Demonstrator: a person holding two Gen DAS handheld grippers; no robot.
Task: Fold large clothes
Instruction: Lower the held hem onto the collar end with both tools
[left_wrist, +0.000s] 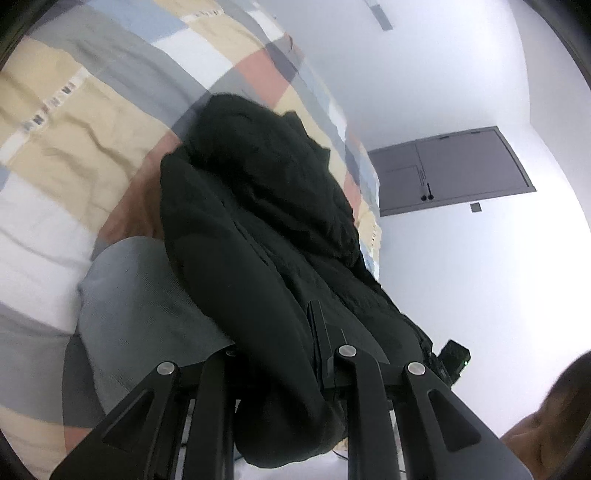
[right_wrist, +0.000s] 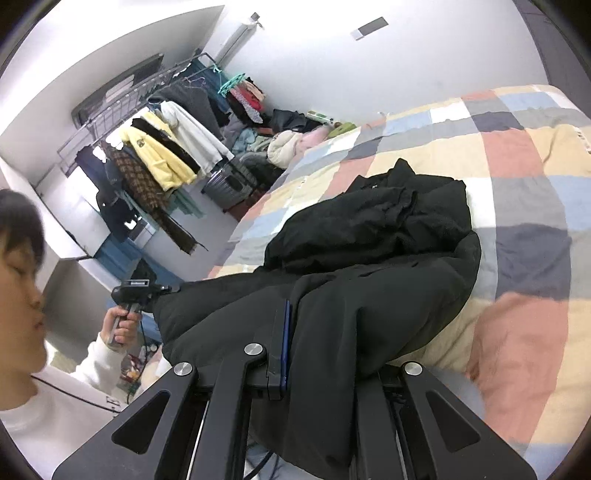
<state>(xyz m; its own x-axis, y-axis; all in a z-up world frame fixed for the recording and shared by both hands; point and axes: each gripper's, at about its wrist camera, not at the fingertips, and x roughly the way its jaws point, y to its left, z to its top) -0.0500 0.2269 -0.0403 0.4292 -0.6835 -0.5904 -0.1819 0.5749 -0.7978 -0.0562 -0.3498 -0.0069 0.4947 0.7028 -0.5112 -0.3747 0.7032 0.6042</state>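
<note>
A large black coat (left_wrist: 258, 206) lies bunched on the checked bedspread (left_wrist: 74, 122) and runs from the bed up into both grippers. My left gripper (left_wrist: 291, 332) is shut on the coat's near edge, and cloth drapes over its fingers and hides one of them. In the right wrist view the same black coat (right_wrist: 369, 251) is lifted at its near edge. My right gripper (right_wrist: 317, 332) is shut on that edge, with cloth folded over the right finger. The left gripper (right_wrist: 147, 291) shows there too, held in the person's hand at the coat's far corner.
The checked bedspread (right_wrist: 509, 155) covers the bed. A clothes rack (right_wrist: 147, 147) with hanging garments and a heap of clothes (right_wrist: 280, 140) stand beyond the bed's far edge. The person (right_wrist: 22, 295) in white stands at the left. A grey door (left_wrist: 450, 170) is in the white wall.
</note>
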